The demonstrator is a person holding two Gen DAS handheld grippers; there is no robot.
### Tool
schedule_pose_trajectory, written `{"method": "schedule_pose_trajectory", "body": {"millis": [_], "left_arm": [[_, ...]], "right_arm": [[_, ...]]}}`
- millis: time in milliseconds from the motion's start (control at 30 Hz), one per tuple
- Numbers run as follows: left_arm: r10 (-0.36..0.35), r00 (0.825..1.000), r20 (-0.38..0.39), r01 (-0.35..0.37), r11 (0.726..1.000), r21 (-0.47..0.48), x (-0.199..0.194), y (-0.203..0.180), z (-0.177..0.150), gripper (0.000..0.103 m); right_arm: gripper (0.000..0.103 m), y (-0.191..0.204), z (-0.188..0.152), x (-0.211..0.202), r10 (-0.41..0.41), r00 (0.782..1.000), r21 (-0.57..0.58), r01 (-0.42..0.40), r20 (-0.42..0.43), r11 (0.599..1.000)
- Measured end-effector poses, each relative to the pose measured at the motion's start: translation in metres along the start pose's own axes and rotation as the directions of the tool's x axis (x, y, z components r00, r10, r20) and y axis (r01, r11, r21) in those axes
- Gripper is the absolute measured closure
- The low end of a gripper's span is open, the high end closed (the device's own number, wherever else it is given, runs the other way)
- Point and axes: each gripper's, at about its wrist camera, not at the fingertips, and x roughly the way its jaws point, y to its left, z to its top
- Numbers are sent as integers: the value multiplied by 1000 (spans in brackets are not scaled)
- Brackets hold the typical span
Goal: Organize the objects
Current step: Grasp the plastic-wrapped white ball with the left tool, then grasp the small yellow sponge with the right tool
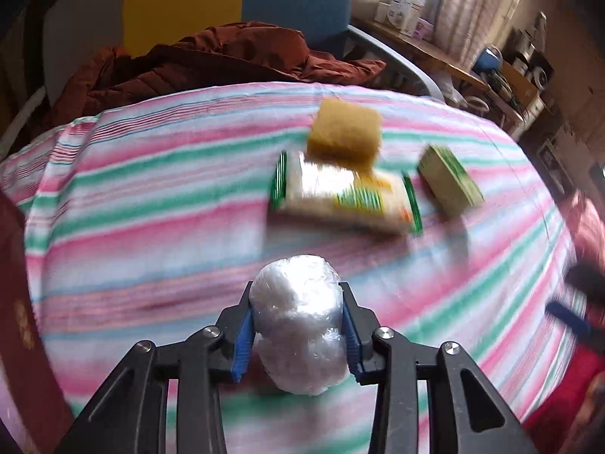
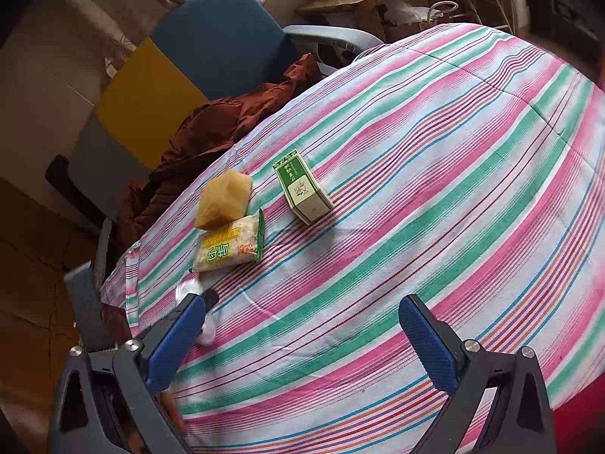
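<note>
Striped bedspread point(image 2: 416, 174) carries a yellow sponge point(image 1: 344, 134) resting on a noodle packet point(image 1: 340, 198), with a green box point(image 1: 450, 181) just beside at 3 o'clock. Sorting judged barely begun. Left tongs point(image 1: 297, 321), pitched steeply down, are clamped on a plastic-wrapped ball point(image 1: 298, 321) at 6 o'clock. Right tongs point(image 2: 302, 344) are held wide apart, empty, over the bed.
</note>
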Motion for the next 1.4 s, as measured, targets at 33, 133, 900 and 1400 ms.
{"method": "schedule_pose_trajectory", "body": {"millis": [33,133,900,1400], "left_arm": [[10,1000,7,-10,1000,30,-5,-3,-9,64],[24,999,39,-28,994,107,-17,-9,-37,64],[-42,991,126,25,990,137,-27,0,-59,64],[-90,987,130,77,991,107,-27,8,-58,64]], "right_arm": [[0,0,0,0,-2,1000,0,2,0,1000],[0,2,-1,1,-18,1000,-20,18,-5,1000],[0,56,19,27,-107,992,-281,83,-71,956],[3,137,86,162,-174,965,-421,77,-197,904]]}}
